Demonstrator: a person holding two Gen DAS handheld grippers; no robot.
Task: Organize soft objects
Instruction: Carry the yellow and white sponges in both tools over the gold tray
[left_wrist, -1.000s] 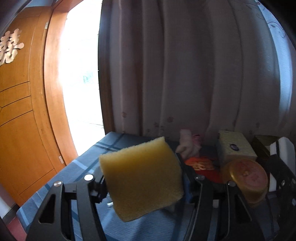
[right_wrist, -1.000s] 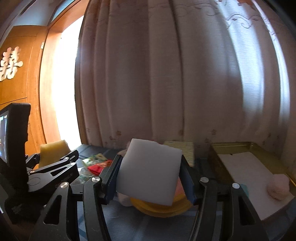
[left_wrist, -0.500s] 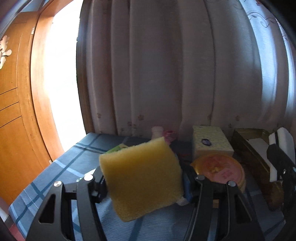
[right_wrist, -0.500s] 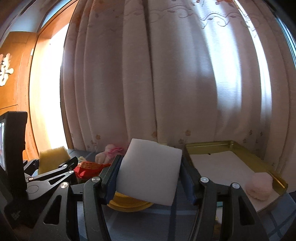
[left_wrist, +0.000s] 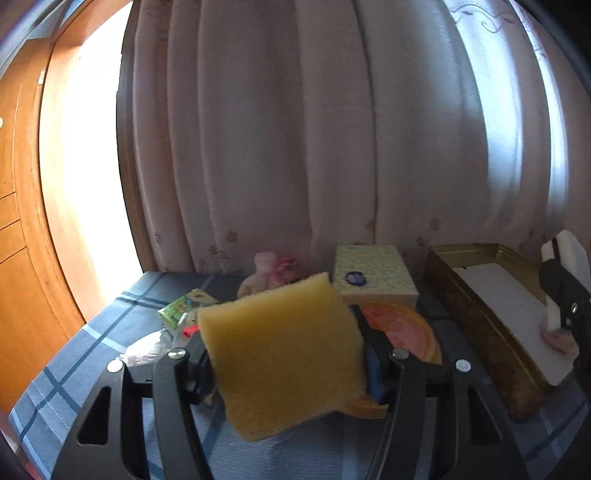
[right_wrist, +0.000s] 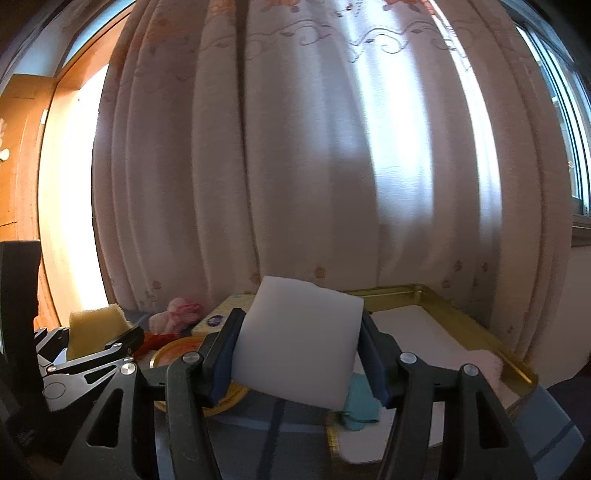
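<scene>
My left gripper (left_wrist: 286, 363) pinches the light, squashy yellow sponge (left_wrist: 284, 354) by its sides, my right gripper (right_wrist: 299, 354) likewise clamps the white foam block (right_wrist: 299, 339).

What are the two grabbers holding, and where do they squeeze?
The left gripper squeezes a yellow foam sponge block by its two side faces. The right gripper squeezes a white foam sponge block the same way.
</scene>
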